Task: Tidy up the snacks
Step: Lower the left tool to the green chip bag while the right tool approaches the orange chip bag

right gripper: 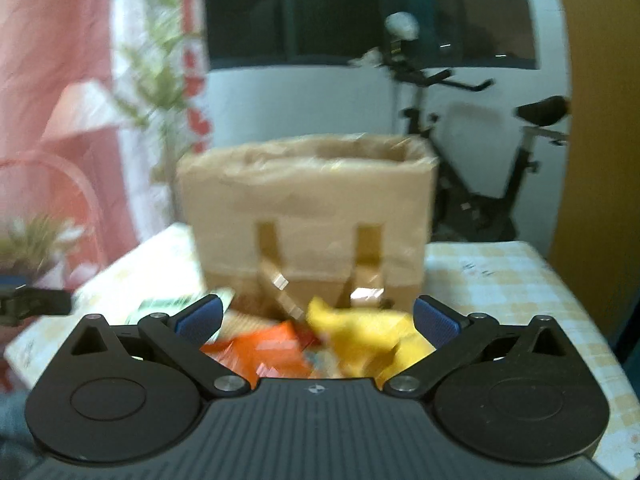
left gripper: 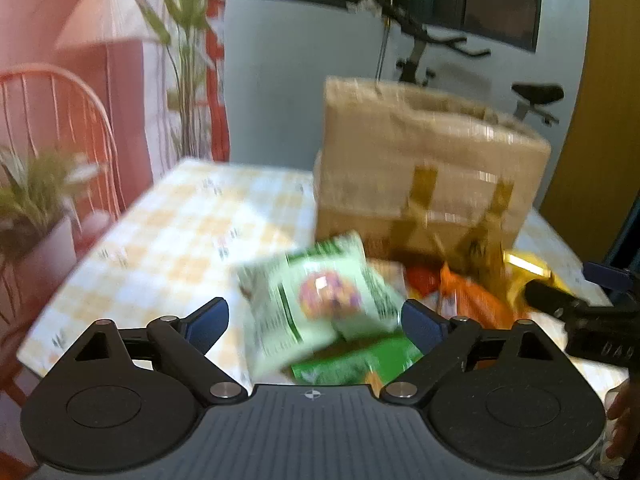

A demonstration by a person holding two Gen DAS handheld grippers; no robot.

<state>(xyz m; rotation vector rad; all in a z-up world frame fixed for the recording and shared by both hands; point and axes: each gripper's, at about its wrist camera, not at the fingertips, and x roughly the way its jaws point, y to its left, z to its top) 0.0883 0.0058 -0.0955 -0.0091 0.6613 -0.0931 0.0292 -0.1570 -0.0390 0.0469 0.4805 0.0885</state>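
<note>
Snacks (right gripper: 280, 344) are heaped on the tabletop (left gripper: 160, 232) before a paper bag (right gripper: 312, 208); both claws, left claw (left gripper: 316, 320) and right claw (right gripper: 316, 320), are spread wide and empty, so a first packet is judged still to be gripped.

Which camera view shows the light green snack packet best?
The left wrist view: the light green packet lies nearly whole between the open left gripper fingers. The right wrist view shows only a blurred edge beside the right gripper.

Left gripper (left gripper: 316, 320) and right gripper (right gripper: 316, 318) both level, jaws spread wide
</note>
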